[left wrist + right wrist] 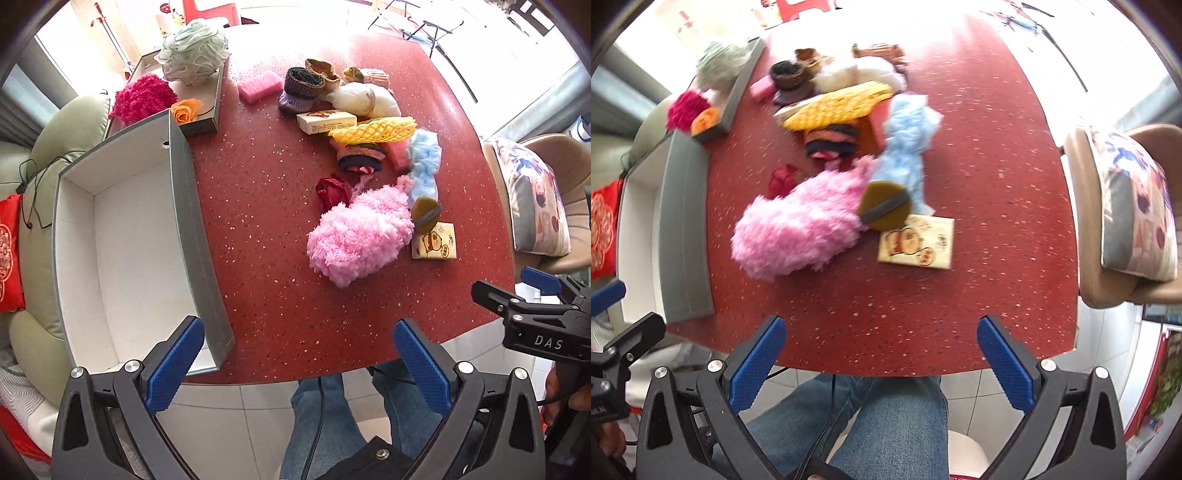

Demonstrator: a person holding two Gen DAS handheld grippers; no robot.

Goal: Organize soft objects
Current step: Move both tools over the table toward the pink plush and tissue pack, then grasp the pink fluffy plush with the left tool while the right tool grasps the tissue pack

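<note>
A pile of soft things lies on the red table (258,240): a fluffy pink bundle (360,236) (798,230), a pale blue fluffy piece (424,168) (905,136), a yellow foam net (373,131) (838,105), a dark red fabric rose (332,192), a pink sponge (258,85) and knitted socks (303,86). An empty grey box (122,251) (683,229) with a white inside stands at the left. My left gripper (299,365) is open and empty over the table's near edge. My right gripper (881,362) is open and empty there too.
A box lid (207,107) behind the box holds a magenta fluffy ball (142,98), an orange fabric flower (186,110) and a pale green bath pouf (194,50). A cartoon tissue pack (918,242) and a brown round puff (884,208) lie right of the pink bundle. A cushioned chair (1126,206) stands at right.
</note>
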